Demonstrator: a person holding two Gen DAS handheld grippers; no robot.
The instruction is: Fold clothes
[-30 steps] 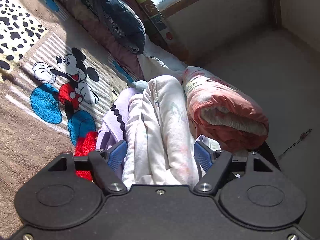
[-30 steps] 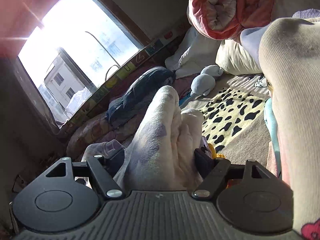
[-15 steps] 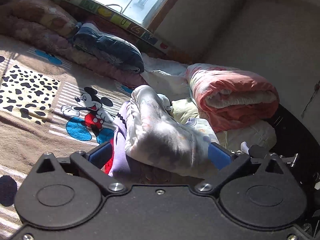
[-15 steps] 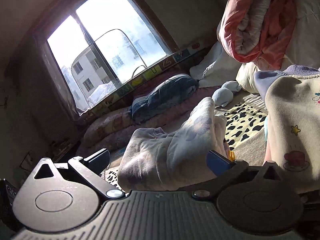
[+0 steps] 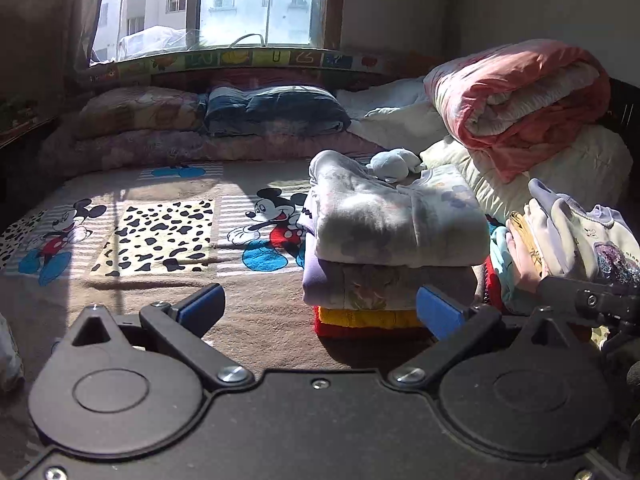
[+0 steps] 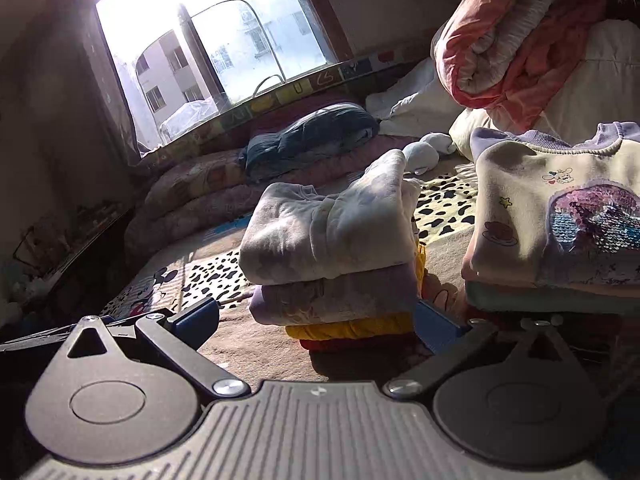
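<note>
- Jaws of the left gripper (image 5: 320, 312) stand spread wide with nothing between the blue pads, low over the brown cartoon blanket (image 5: 160, 216).
- Jaws of the right gripper (image 6: 320, 320) are likewise spread and empty, and its right pad sits just beside the bottom of the clothes stack.
- Just past both grippers rises a stack of folded clothes (image 5: 392, 248): a pale printed fleece garment (image 6: 332, 232) on top, a lilac piece (image 6: 340, 300) under it, then yellow and red layers at the bottom.
- To the right stands a second pile, topped by a cream sweatshirt (image 6: 560, 216) with a sequin patch.
- Behind the stack lies a small pale-blue soft toy (image 5: 394, 164).
- Further right, a rolled pink quilt (image 5: 520, 96) rests on white bedding.
- Far back, a dark blue pillow (image 5: 276, 114) lies below the window (image 5: 248, 0).
</note>
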